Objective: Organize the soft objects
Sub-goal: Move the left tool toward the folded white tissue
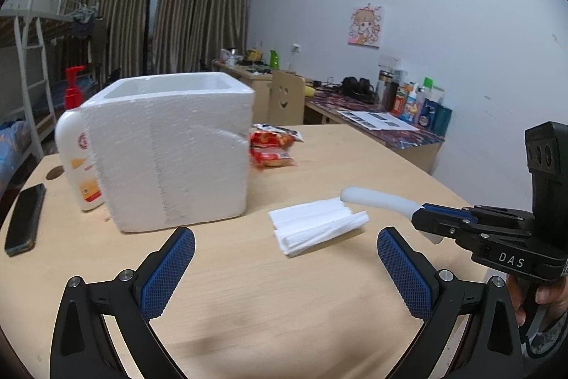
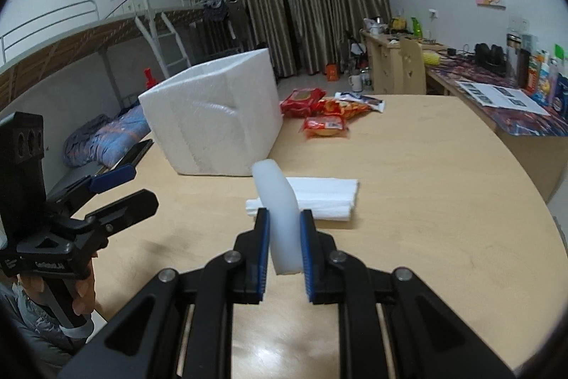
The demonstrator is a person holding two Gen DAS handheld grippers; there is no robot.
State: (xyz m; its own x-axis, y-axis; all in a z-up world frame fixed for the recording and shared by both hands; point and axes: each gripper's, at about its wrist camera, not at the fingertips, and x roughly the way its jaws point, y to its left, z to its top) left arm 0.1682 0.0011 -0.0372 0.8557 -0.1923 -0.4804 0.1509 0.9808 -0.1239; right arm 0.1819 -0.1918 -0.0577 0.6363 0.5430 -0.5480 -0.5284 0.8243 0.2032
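Phone (image 1: 25,219) lies flat at the desk's (image 1: 284,290) left edge, pump bottle (image 1: 76,144) upright just beside it and touching the left wall of the foam box (image 1: 167,148). Box stands open-topped on the left half of the desk, toward the far edge. Red snack packets (image 1: 271,148) lie just right of the box near the far edge, apart from everything else.

Left gripper (image 1: 285,276) hangs low over the near edge, pointing slightly down toward the box, jaws wide apart, nothing between the blue pads. A hand (image 2: 83,293) grips its handle from below, seen in the right wrist view.

Folded white tissue stack (image 1: 317,229) lies flat mid-desk, right of the box's near corner, not touching it.

White foam strip (image 1: 376,199) is clamped in the right gripper (image 2: 284,229): pads pressed on both flat faces near one end, free end curving up and forward over the tissue stack, off the desk. Right gripper is tilted downward, aimed across the desk toward the box; fingers of the hand (image 1: 543,293) wrap its handle at the right edge.
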